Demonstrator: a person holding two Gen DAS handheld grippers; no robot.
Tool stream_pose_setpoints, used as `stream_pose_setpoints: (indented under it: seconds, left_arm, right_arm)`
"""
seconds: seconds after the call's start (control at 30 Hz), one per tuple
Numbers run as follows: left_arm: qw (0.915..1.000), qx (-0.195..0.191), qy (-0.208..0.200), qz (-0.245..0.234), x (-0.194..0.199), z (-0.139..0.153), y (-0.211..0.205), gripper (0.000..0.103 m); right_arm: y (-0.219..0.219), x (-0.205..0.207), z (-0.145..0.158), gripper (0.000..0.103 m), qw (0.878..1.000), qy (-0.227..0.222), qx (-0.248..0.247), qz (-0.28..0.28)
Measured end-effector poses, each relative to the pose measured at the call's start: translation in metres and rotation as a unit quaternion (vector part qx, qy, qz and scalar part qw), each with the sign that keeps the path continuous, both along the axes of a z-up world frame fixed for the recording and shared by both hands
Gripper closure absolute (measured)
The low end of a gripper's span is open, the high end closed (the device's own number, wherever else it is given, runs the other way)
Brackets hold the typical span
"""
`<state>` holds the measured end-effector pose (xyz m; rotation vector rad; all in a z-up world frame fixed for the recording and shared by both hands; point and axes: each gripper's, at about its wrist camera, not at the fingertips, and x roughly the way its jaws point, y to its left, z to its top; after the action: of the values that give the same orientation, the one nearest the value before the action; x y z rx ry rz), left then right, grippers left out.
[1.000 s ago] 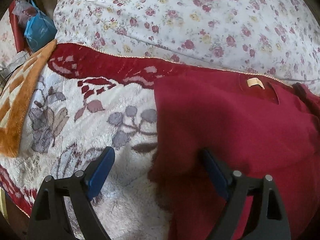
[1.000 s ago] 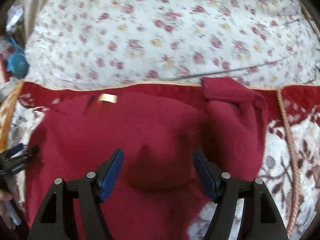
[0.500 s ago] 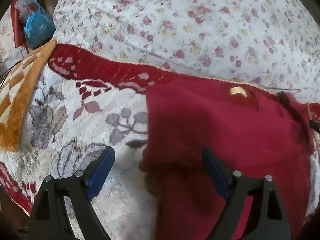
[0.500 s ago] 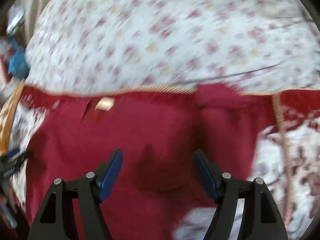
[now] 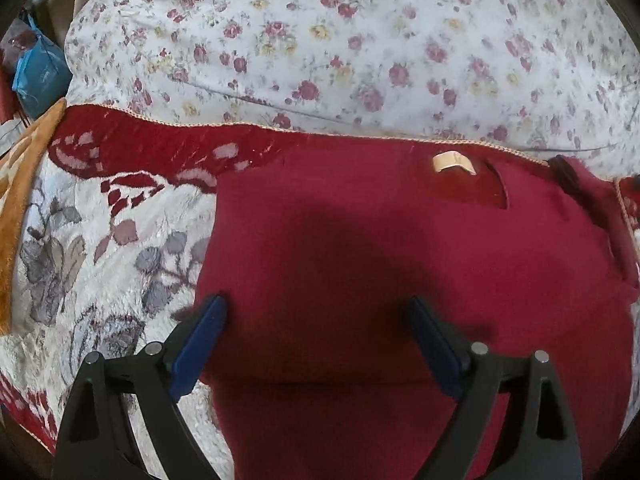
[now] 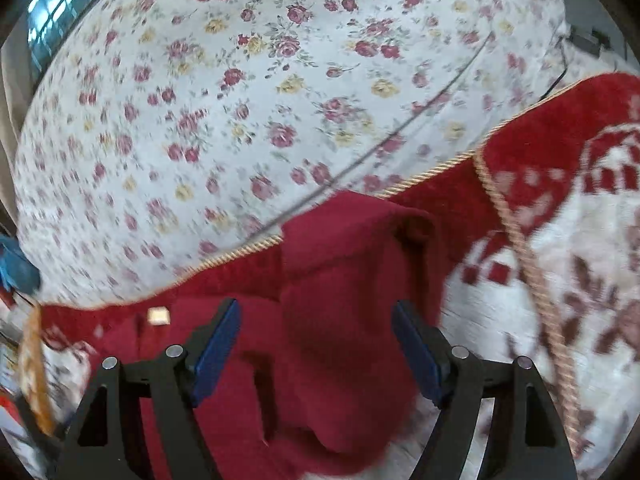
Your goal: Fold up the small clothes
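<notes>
A small dark red garment (image 5: 400, 264) lies flat on a red and white plush blanket (image 5: 100, 248), with a tan neck label (image 5: 452, 162) at its far edge. My left gripper (image 5: 316, 316) is open and empty, low over the garment's left part. In the right wrist view the garment's sleeve (image 6: 352, 280) lies folded over at the garment's right side, and the label (image 6: 158, 315) shows to the left. My right gripper (image 6: 316, 320) is open and empty, just above that sleeve.
A white quilt with red and yellow flowers (image 5: 360, 40) rises behind the blanket. An orange plush cloth (image 5: 20, 184) and a blue bag (image 5: 38, 76) lie at the far left. Gold cord trim (image 6: 516, 240) runs along the blanket's edge at right.
My left gripper has moved right, from the garment's left edge to over its body. My right gripper has swung right, from the garment's middle to over the folded sleeve. Both stayed open.
</notes>
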<state>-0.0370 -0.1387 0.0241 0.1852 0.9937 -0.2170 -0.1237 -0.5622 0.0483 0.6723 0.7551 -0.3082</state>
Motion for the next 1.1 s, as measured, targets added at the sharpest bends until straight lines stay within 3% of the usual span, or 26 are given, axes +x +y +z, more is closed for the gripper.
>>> stream_pose_setpoints:
  seconds: [0.17, 0.27, 0.37, 0.43, 0.5, 0.63, 0.77, 0.83, 0.97, 1.1]
  left_arm:
    - [0.9997, -0.026, 0.002, 0.004, 0.002, 0.005, 0.009, 0.012]
    - [0.9997, -0.023, 0.005, 0.003, 0.005, 0.003, 0.009, 0.012]
    - [0.9998, -0.018, 0.005, 0.002, 0.006, 0.001, 0.008, 0.012]
    - [0.9999, -0.014, 0.006, 0.001, 0.008, 0.0, 0.008, 0.012]
    - [0.9999, -0.011, 0.006, 0.0, 0.009, 0.001, 0.009, 0.012]
    - [0.9996, -0.024, -0.003, 0.012, 0.01, 0.009, 0.018, 0.012]
    - [0.9983, -0.048, -0.015, 0.031, 0.008, 0.023, 0.036, 0.012]
    - [0.9966, -0.066, -0.021, 0.044, 0.008, 0.031, 0.048, 0.012]
    - [0.9919, -0.099, -0.03, 0.074, 0.009, 0.042, 0.074, 0.012]
    - [0.9862, -0.129, -0.037, 0.097, 0.009, 0.05, 0.095, 0.012]
  right_arm:
    - [-0.031, 0.036, -0.032, 0.021, 0.995, 0.007, 0.097, -0.026]
    - [-0.043, 0.05, -0.056, 0.026, 0.985, -0.002, 0.169, -0.042]
    - [-0.047, 0.064, -0.069, 0.046, 0.983, -0.01, 0.177, -0.047]
    - [-0.046, 0.073, -0.077, 0.086, 0.986, 0.013, 0.163, -0.045]
    - [-0.043, 0.072, -0.073, 0.092, 0.987, 0.013, 0.152, -0.041]
    - [-0.029, 0.057, -0.034, 0.093, 0.992, -0.026, 0.125, 0.004]
    - [0.005, 0.032, 0.036, 0.093, 0.988, -0.077, 0.098, 0.089]
    - [0.031, 0.016, 0.075, 0.093, 0.979, -0.116, 0.096, 0.135]
    - [0.088, 0.004, 0.123, 0.093, 0.961, -0.152, 0.094, 0.21]
    - [0.152, 0.016, 0.129, 0.093, 0.947, -0.15, 0.101, 0.264]
